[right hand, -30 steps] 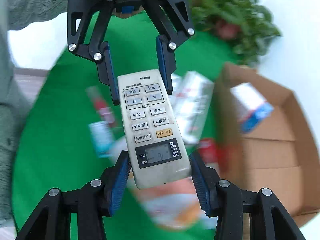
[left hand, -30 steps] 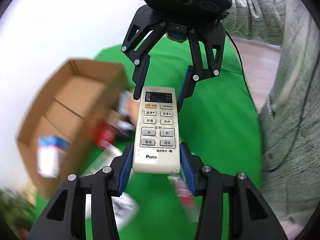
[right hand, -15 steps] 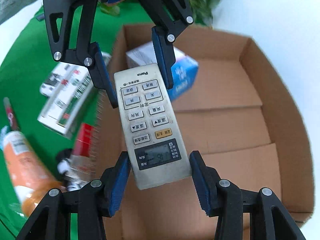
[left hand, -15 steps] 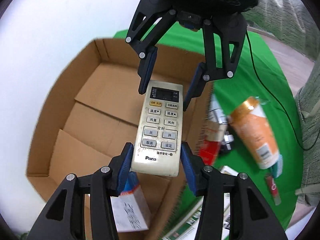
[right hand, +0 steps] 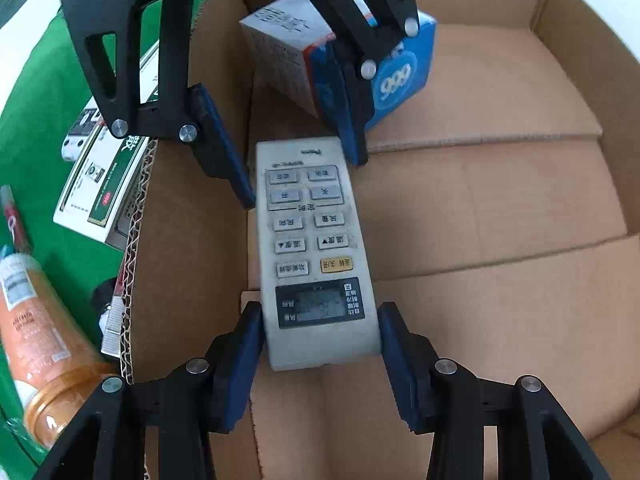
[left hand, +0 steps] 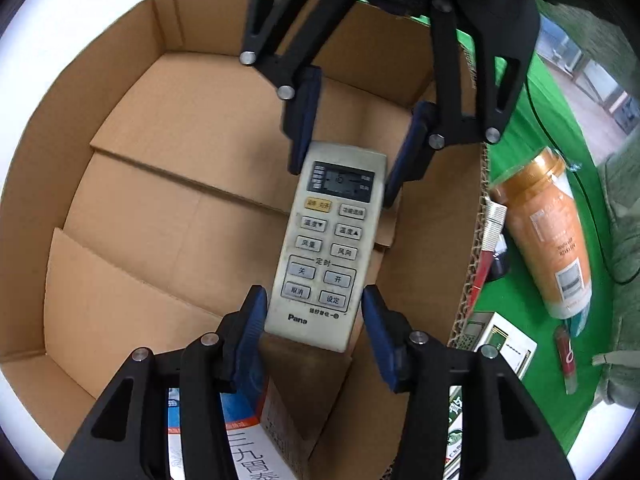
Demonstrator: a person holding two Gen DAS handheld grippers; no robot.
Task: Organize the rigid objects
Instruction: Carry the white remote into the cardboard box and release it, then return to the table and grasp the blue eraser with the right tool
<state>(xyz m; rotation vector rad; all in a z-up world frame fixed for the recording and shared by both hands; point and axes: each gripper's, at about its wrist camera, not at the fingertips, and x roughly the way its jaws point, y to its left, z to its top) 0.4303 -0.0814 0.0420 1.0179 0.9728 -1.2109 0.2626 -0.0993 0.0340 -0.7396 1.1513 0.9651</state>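
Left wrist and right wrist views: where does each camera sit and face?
Left wrist: on the left gripper, looking down into the brown cardboard box; own fingers, right gripper opposite, grey sleeve.
Right wrist: on the right gripper, facing down from the opposite end; own fingers, left gripper.
Shared: white air-conditioner remote, box, both grippers.
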